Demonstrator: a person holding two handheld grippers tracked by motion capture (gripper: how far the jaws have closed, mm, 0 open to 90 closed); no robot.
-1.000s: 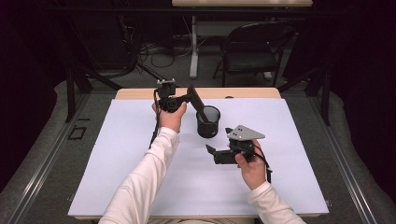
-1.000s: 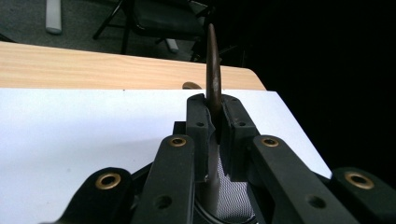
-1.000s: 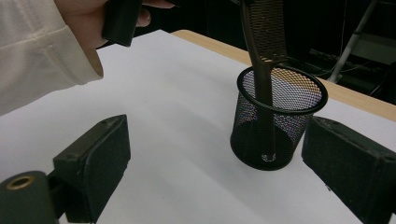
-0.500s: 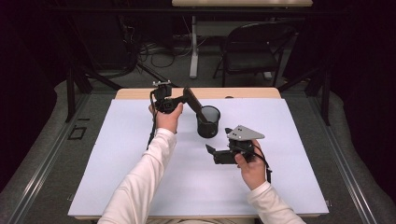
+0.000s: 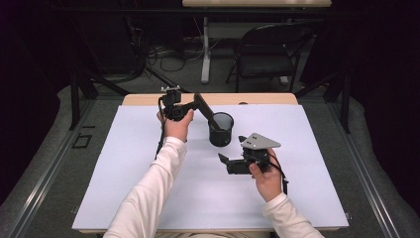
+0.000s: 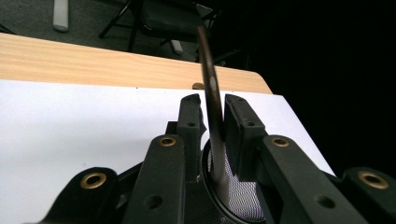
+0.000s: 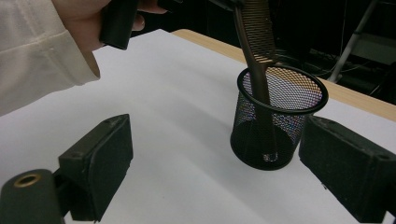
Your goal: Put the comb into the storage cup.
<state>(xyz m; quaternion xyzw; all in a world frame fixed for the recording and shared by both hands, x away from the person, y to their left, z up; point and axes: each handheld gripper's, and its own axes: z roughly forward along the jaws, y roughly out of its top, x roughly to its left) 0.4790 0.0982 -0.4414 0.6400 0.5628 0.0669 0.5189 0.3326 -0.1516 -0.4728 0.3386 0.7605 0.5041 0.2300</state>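
Two grippers work a white table [image 5: 148, 198]: the right gripper [image 5: 225, 159], at five o'clock of the mesh cup [image 5: 221, 129], gapes empty; the left gripper [image 5: 198, 101] pinches a comb [image 7: 256, 42], its handle inside the cup. Comb looks light, stiff, slick; grip mid-spine.

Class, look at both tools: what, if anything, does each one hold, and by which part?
The left tool clamps a brown comb around mid-length, its lower end inside the mesh cup. The right tool holds nothing.
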